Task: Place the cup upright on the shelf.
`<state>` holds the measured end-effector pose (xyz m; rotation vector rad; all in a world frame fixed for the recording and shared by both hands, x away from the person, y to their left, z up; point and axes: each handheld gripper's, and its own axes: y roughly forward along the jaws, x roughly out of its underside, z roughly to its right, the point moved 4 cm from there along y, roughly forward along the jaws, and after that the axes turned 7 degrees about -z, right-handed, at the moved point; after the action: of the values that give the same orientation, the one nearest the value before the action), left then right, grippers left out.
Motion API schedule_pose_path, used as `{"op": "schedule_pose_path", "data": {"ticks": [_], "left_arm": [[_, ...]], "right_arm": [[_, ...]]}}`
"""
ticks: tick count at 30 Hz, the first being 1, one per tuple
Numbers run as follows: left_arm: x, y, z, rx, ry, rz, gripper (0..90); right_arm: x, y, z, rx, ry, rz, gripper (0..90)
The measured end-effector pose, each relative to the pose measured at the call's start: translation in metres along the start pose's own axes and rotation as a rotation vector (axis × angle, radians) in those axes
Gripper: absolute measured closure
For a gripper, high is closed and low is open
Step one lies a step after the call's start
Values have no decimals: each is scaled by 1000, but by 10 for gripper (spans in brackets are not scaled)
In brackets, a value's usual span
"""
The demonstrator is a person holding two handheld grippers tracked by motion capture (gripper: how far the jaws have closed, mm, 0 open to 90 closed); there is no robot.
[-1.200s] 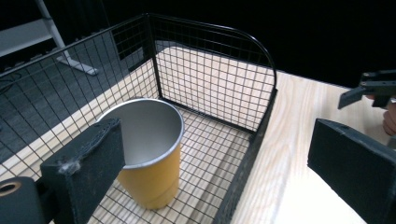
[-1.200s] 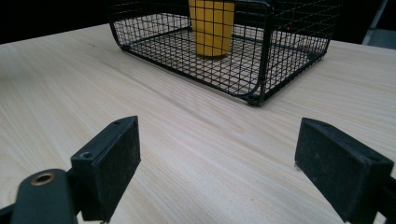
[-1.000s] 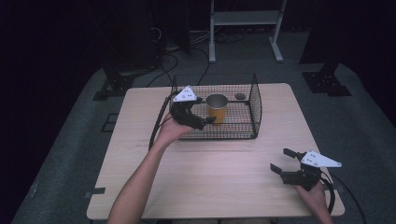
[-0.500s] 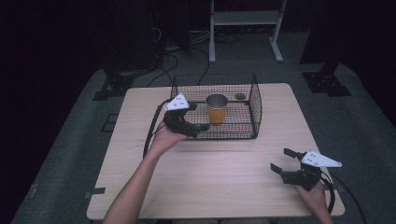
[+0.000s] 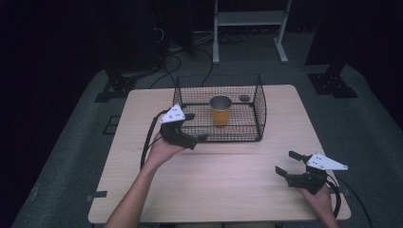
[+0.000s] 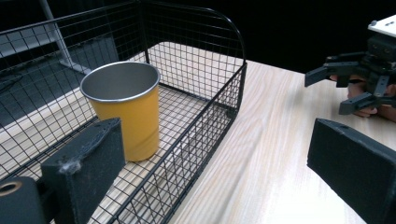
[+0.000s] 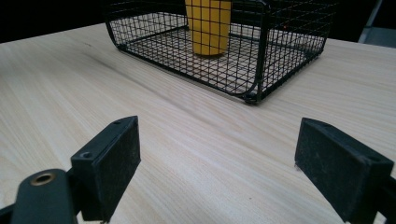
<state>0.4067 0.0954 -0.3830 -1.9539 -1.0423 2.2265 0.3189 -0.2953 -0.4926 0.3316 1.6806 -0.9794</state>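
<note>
Table (image 5: 223,180): light wood, lit, dark surroundings.

Wire basket (image 5: 259,102): black mesh, open top, sits at table's 12 o'clock end. Inside it a yellow cup (image 5: 220,110) w/ metal-grey interior, upright, approx. centre of basket floor. Small dark round item (image 5: 244,98) at cup's 2 o'clock, near basket's far wall; too small to identify.

Left claw (image 5: 196,127): held in left hand (image 5: 164,148), at basket's 8 o'clock corner, just outside the mesh. Jaws wide apart, nothing between them. In left gripper view the cup (image 6: 123,109) shows behind the basket (image 6: 205,119) wall, above the left-hand jaw; contact btwn claw and mesh cannot be told.

Right claw (image 5: 289,162): held in right hand (image 5: 319,197), at table's 4 o'clock corner, well apart from basket. Jaws spread, empty, pointing toward 10 o'clock. Right gripper view: bare table (image 7: 205,154) btwn the jaws, basket (image 7: 261,60) and cup (image 7: 208,25) beyond.

Cables trail from both claws.
</note>
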Motion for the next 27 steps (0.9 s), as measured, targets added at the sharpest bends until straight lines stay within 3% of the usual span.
{"op": "schedule_pose_path", "data": {"ticks": [17, 27], "left_arm": [[22, -11, 18, 8, 9, 11, 34], [37, -15, 21, 2, -15, 20, 34]], "right_arm": [[0, 0, 0, 4, 2, -2, 132], [0, 0, 0, 5, 4, -1, 132]]}}
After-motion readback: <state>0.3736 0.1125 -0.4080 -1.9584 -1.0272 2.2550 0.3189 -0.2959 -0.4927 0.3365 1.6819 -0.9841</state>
